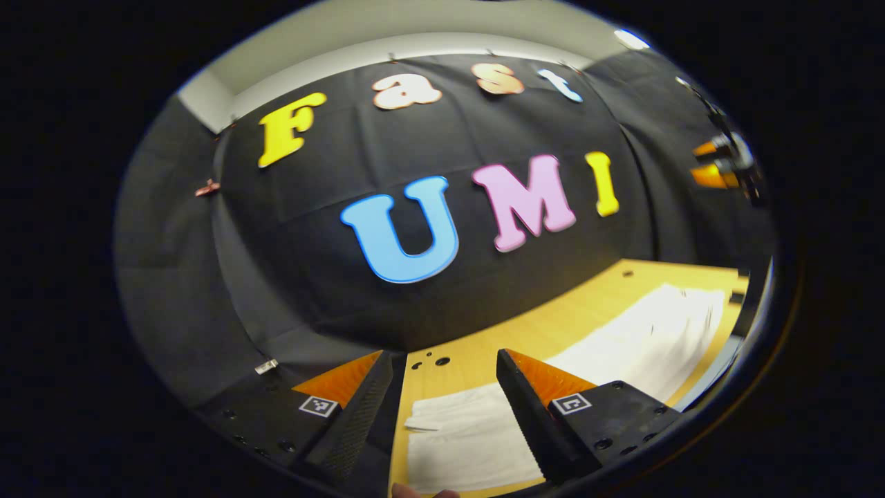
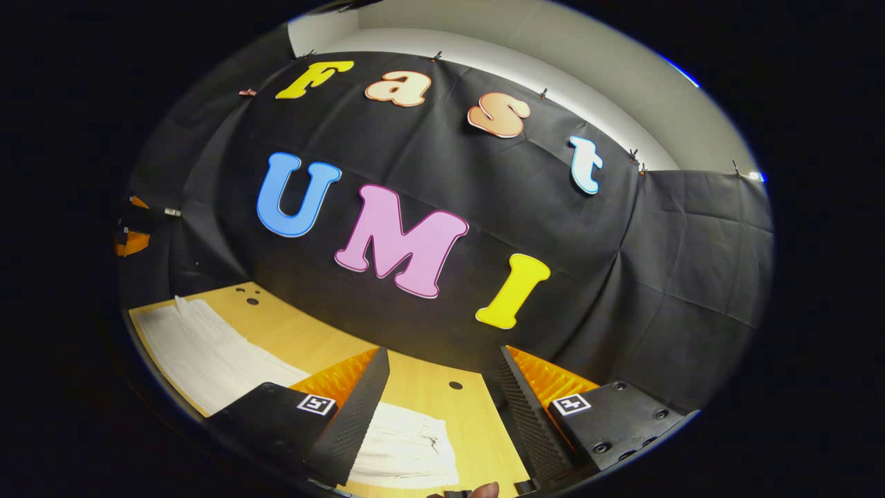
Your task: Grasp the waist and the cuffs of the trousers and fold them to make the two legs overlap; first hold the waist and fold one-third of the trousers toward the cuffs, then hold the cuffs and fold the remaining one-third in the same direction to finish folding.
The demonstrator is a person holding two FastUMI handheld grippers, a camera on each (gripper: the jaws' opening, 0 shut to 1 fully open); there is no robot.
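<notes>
Hovering above opposite ends of the garment, both tongs stand released with nothing between their fingers: the left tongs (image 1: 442,408) hang over one end of the white trousers (image 1: 622,346), and the right tongs (image 2: 442,408) hang over the other end, where the cloth shows bunched folds just past the left-hand finger. The trousers lie flat and stretched lengthwise along the desk (image 1: 553,318), which suits the task, since one end must be pinched by each tool before the legs can be laid over each other; which end is the waist I cannot tell. To my judgement no fold has begun and the first grasp is still to come. The desk is pale wood with a few small dark holes (image 2: 455,385) near its far edge. Behind it hangs black cloth, clipped along the top beneath a light wall.
</notes>
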